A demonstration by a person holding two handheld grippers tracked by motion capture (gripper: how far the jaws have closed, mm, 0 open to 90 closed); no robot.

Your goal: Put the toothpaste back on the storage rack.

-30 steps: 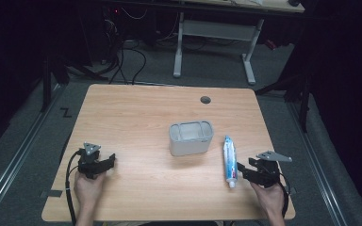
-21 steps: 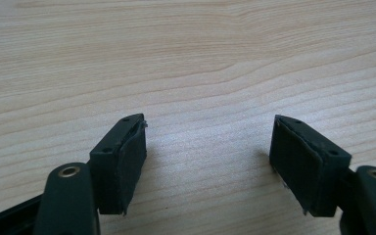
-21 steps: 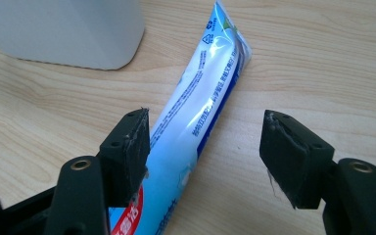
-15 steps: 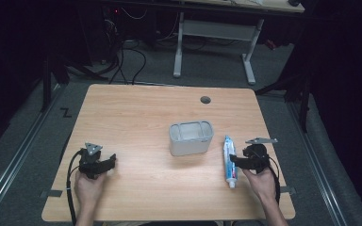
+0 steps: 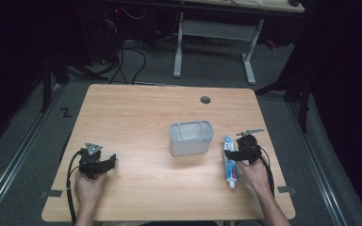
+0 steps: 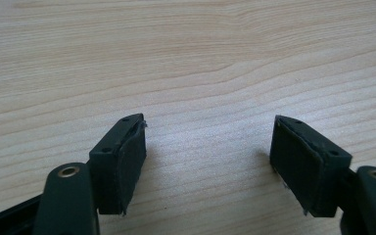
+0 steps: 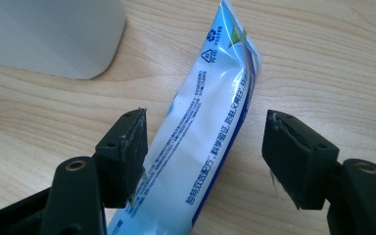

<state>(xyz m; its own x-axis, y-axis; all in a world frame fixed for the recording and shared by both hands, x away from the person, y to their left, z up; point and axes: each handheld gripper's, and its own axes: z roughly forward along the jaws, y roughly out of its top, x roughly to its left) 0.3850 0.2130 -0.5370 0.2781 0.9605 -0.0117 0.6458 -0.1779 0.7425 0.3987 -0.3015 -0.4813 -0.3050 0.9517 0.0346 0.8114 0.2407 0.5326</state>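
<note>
While a person's two hands rest at the near edge of a wooden table [image 5: 136, 108], the right tool [image 5: 235, 154] sits low over a toothpaste tube [image 5: 229, 160], its jaws spread to either side of the tube's middle without pinching it. In the right gripper view the tube [image 7: 210, 132] runs between the two black pads, blue and white with printed text, its crimped end pointing away and its near length slipping under the left pad. The tube lies flat on the table at the right, just beside a grey bin [image 5: 191, 138] that stands near the table's centre. The left tool [image 5: 104, 162] rests well apart at the left, jaws spread over bare wood [image 6: 186, 73] and holding nothing. A dark round hole [image 5: 205, 100] marks the far side of the table.
</note>
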